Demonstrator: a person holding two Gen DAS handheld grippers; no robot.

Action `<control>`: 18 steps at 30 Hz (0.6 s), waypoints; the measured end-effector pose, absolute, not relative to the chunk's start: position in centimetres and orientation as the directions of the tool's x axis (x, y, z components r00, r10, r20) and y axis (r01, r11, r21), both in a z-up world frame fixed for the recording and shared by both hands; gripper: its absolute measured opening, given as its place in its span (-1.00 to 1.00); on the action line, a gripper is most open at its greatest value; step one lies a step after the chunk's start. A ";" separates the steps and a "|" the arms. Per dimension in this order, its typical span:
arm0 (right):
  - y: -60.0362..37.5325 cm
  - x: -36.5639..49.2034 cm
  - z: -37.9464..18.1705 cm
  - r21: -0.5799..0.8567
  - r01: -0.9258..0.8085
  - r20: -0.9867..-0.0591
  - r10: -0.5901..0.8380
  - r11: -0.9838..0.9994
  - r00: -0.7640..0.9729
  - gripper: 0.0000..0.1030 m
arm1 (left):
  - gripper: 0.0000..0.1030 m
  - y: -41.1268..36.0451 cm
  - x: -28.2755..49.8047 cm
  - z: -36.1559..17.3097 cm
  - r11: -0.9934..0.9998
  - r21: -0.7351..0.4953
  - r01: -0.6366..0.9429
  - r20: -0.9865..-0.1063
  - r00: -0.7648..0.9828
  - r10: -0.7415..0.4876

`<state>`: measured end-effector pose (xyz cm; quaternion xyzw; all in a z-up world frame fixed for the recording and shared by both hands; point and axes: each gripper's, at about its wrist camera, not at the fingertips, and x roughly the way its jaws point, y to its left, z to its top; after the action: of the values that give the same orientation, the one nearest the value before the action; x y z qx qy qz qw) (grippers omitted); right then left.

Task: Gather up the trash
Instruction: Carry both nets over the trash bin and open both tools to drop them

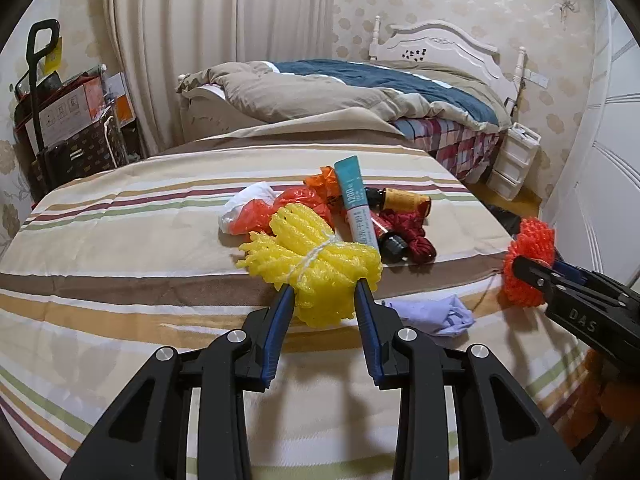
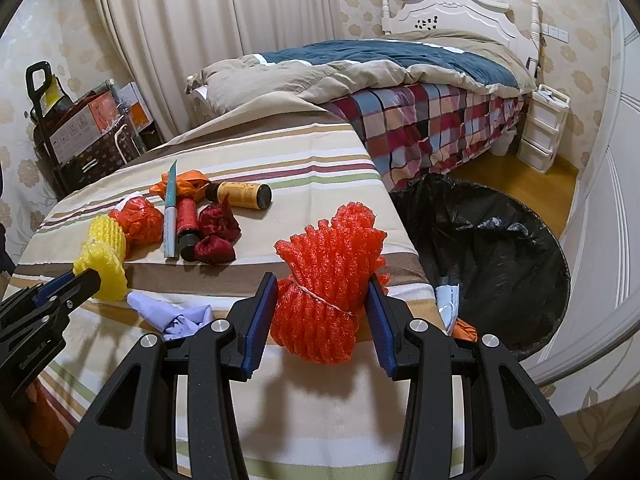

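Observation:
A yellow foam net bundle (image 1: 320,264), tied with white string, lies on the striped cloth; my left gripper (image 1: 323,283) is shut on its near end. In the right wrist view the same yellow bundle (image 2: 104,256) shows at the left in the left gripper (image 2: 90,276). My right gripper (image 2: 323,284) is shut on an orange-red foam net bundle (image 2: 332,264), held near the table's right edge. The left wrist view shows this orange-red bundle (image 1: 532,248) in the right gripper (image 1: 520,266). A black-lined bin (image 2: 500,260) stands on the floor just right of the table.
More trash lies behind on the striped cloth (image 1: 120,240): a teal tube (image 1: 356,204), a yellow-labelled bottle (image 2: 240,196), a red bottle (image 2: 187,224), dark red cloth (image 2: 218,232), orange plastic bags (image 1: 304,200). A lilac glove (image 1: 436,312) lies between the grippers. A bed (image 2: 400,80) stands beyond.

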<state>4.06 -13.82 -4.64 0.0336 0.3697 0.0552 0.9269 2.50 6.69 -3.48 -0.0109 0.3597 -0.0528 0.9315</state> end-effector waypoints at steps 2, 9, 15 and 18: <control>-13.8 4.1 -4.6 0.103 -0.078 -0.682 0.127 0.992 0.720 -0.17 | -0.33 6.6 2.3 -3.3 0.994 -0.063 0.094 -0.667 0.737 -0.112; -13.7 3.8 -4.3 0.097 -0.077 -0.678 0.122 0.992 0.725 -0.18 | -0.33 6.1 1.9 -2.7 0.991 -0.073 0.108 -0.652 0.747 -0.130; -14.1 3.5 -3.4 0.086 -0.068 -0.667 0.109 0.994 0.737 -0.18 | -0.33 4.4 2.1 -1.9 0.986 -0.070 0.148 -0.631 0.759 -0.159; -15.2 3.5 -3.0 0.084 -0.048 -0.659 0.091 0.995 0.747 -0.18 | -0.33 3.0 2.5 -1.7 0.982 -0.069 0.177 -0.623 0.761 -0.181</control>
<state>3.55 -15.15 -2.96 0.0307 0.3539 0.0372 0.9340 2.50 3.01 -1.65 -0.0029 0.3320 -0.0953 0.9384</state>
